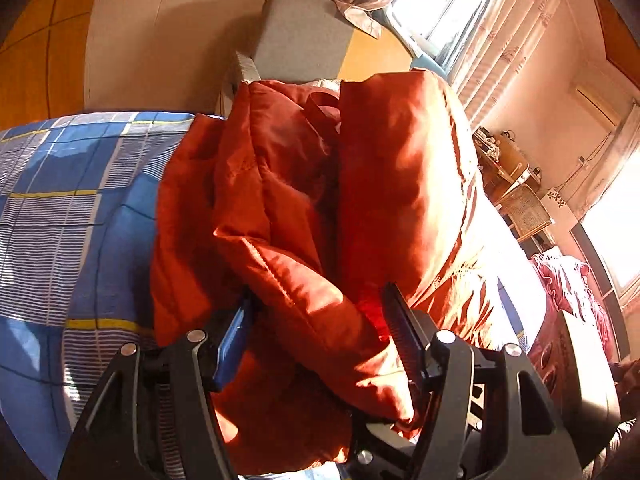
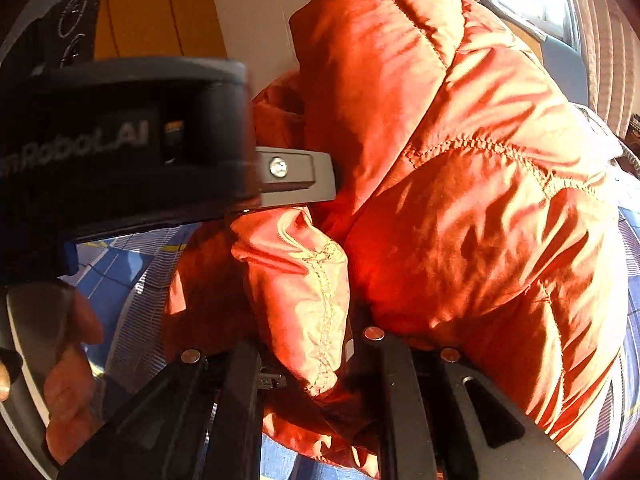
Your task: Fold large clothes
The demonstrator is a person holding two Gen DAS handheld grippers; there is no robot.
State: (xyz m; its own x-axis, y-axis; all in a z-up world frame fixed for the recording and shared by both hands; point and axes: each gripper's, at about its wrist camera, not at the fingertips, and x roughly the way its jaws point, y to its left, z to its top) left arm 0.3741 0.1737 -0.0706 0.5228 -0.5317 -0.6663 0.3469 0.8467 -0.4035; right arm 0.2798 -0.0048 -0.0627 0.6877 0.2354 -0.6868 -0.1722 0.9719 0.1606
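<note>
A puffy orange quilted jacket (image 1: 320, 184) lies bunched on a bed with a blue plaid sheet (image 1: 60, 208). My left gripper (image 1: 316, 304) has its jaws around a thick fold of the jacket, which fills the gap between the fingers. In the right wrist view the jacket (image 2: 460, 184) fills most of the frame. My right gripper (image 2: 308, 336) is closed on a padded fold of it. The left gripper's black body (image 2: 120, 144) sits close at the left, against the jacket.
A grey cushioned headboard (image 1: 300, 36) stands beyond the jacket. A bright window with curtains (image 1: 460, 8) is at the right. A desk and wicker chair (image 1: 520, 200) and a dark red quilt (image 1: 568, 284) lie past the bed's right side. A hand (image 2: 68, 360) shows at lower left.
</note>
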